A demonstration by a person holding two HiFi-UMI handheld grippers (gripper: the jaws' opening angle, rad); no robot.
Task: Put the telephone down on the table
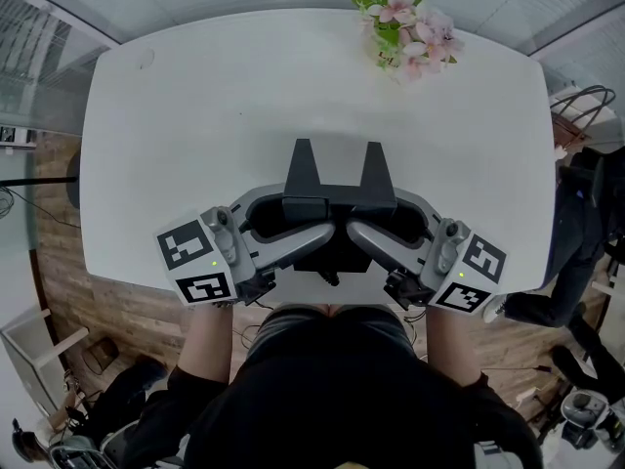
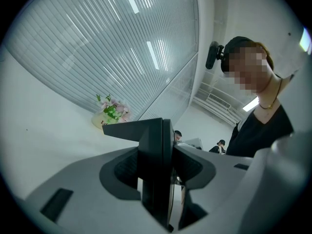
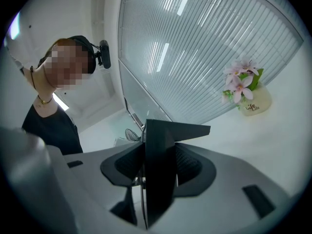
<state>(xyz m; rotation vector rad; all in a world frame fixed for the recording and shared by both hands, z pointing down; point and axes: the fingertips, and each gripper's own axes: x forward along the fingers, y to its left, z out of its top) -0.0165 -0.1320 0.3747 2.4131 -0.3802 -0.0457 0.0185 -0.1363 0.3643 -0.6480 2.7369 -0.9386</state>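
The telephone [image 1: 338, 191] is a black, flat-bodied piece with two prongs that point toward the far side of the table. It is over the near part of the white table [image 1: 195, 115], close to my body. My left gripper [image 1: 311, 217] grips its left side and my right gripper [image 1: 367, 217] grips its right side. In the left gripper view the telephone [image 2: 152, 133] shows edge-on, with the left gripper [image 2: 157, 173] pressed on it from both sides. In the right gripper view the telephone [image 3: 162, 136] is pinched in the same way by the right gripper [image 3: 158, 172]. Whether it rests on the table I cannot tell.
A small pot of pink flowers [image 1: 405, 27] stands at the far edge of the table, right of centre. A person in dark clothes [image 1: 576, 233] is beside the table's right end. Wooden floor and cables lie beyond the table's left and near edges.
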